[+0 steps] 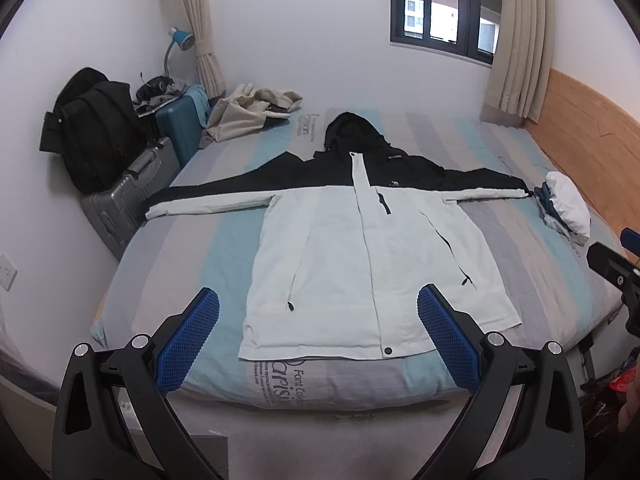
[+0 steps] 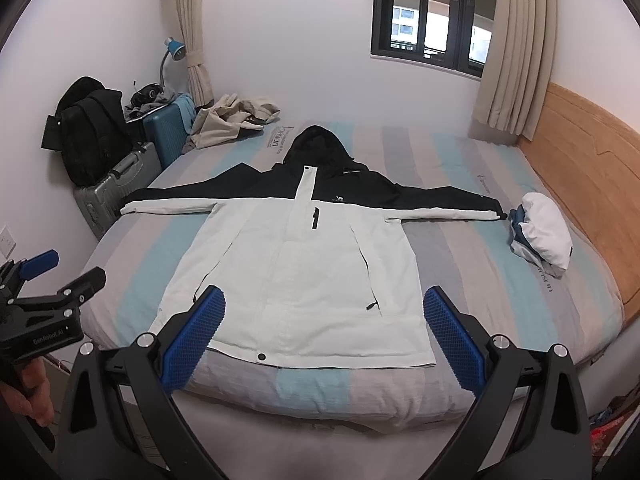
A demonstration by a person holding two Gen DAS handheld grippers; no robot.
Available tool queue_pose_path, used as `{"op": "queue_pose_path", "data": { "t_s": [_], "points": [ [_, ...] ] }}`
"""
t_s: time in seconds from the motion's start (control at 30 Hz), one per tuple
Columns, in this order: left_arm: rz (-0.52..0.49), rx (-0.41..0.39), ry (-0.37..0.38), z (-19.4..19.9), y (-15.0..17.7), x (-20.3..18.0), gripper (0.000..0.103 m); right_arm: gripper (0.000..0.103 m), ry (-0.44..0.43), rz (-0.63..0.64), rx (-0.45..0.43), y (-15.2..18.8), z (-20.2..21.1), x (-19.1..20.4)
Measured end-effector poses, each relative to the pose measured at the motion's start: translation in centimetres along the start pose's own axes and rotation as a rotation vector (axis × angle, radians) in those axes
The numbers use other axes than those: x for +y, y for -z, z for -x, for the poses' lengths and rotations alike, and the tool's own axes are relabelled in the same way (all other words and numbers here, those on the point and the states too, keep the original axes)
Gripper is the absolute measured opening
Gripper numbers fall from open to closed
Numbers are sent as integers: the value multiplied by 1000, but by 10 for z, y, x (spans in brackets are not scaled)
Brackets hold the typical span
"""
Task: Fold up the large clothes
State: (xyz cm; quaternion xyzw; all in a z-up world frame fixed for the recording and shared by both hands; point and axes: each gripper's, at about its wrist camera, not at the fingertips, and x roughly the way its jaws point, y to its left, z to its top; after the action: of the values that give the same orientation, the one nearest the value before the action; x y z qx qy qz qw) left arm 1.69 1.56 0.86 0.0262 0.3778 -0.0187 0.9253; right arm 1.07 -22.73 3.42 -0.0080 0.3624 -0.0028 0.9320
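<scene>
A large hooded jacket [image 1: 340, 248] [image 2: 304, 264], white below and black across shoulders and hood, lies flat and face up on the striped bed, both sleeves spread out sideways, hem toward me. My left gripper [image 1: 318, 320] hovers open above the hem near the bed's foot, nothing between its blue pads. My right gripper [image 2: 324, 320] is likewise open over the hem, holding nothing. Each gripper shows at the edge of the other's view: the right gripper [image 1: 616, 268] and the left gripper [image 2: 48, 276], with a hand below it.
A bundled white and blue garment [image 1: 566, 208] [image 2: 542, 236] lies by the wooden headboard [image 2: 588, 160]. Beige clothes [image 1: 252, 108], a teal suitcase [image 1: 180, 124], a silver suitcase [image 1: 124, 196] and a black backpack [image 1: 96, 132] crowd the far left corner beside the bed.
</scene>
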Motion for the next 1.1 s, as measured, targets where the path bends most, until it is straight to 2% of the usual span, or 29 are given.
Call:
{"op": "queue_pose_path", "data": {
  "t_s": [0.2, 0.33, 0.5, 0.67, 0.83, 0.97, 1.03, 1.1],
  "points": [
    [-27, 26, 6, -8, -23, 23, 97, 96, 50, -8, 45, -23, -3, 21],
    [-59, 39, 39, -21, -39, 26, 97, 96, 75, -21, 89, -33, -10, 26],
    [-74, 55, 44, -56, -57, 24, 97, 96, 79, -11, 125, -46, -46, 27],
    [-32, 58, 8, -112, -84, 19, 97, 96, 65, 17, 122, -68, -110, 17],
    [-4, 70, -42, -177, -112, 14, 97, 96, 0, 32, 123, -107, -202, -8],
    [24, 126, -96, -236, -127, 14, 97, 96, -28, 67, 159, -129, -264, -24],
    [48, 145, -100, -264, -133, 13, 97, 96, -19, 80, 173, -137, -300, -39],
    [45, 135, -107, -294, -138, 9, 97, 96, -6, 82, 200, -139, -337, -59]
  ]
}}
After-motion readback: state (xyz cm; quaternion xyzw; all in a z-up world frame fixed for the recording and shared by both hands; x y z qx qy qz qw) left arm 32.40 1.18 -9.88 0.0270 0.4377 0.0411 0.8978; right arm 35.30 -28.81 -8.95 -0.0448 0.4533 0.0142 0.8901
